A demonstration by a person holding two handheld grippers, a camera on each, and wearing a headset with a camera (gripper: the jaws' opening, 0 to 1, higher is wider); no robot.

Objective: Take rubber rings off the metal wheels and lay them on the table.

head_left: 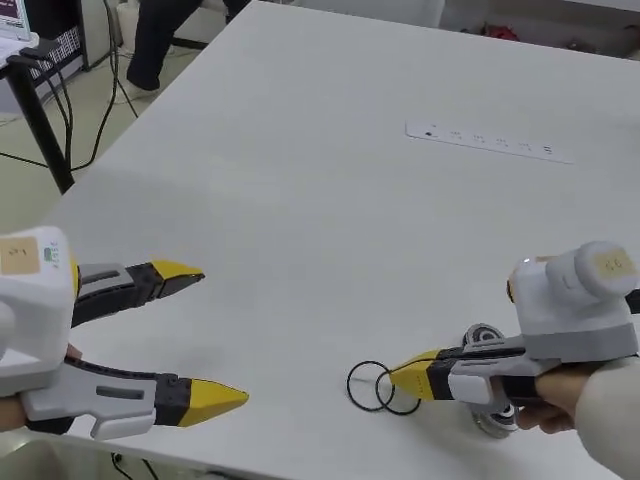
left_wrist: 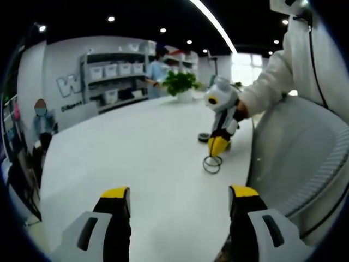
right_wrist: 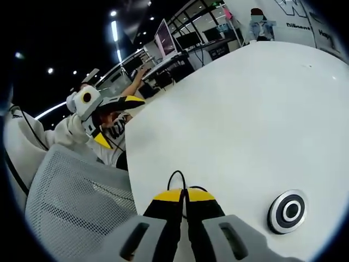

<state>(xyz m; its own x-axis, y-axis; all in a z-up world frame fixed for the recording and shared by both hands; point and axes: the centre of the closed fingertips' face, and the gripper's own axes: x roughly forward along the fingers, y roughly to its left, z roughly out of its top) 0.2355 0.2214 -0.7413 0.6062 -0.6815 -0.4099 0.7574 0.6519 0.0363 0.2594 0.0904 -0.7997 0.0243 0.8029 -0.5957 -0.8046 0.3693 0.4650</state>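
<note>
- Right claw (right_wrist: 184, 195) first: we've got its yellow tips pressed tight together, and a black rubber ring (right_wrist: 177, 172) loops out from between them.
- In the head view we count two loops at that tip. A second ring (head_left: 403, 412) overlaps the first, and both are down on the white tabletop (head_left: 300, 200) near its front edge.
- Just beside the claw, a metal wheel (right_wrist: 289, 210) lies flat on the tabletop, apart from the rings.
- Another wheel (head_left: 494, 422) sits close under the hand holding the right claw.
- Over to the left claw (head_left: 205, 335): its jaws are spread wide with nothing between them. It hovers over the near left part of the tabletop, well apart from the rings.
- Further out, we spot a white power strip (head_left: 490, 143) lying on the far side of the tabletop.
- A grey mesh chair (left_wrist: 305, 164) stands at the tabletop's edge, and a potted plant (left_wrist: 180, 82) sits at the far end.
</note>
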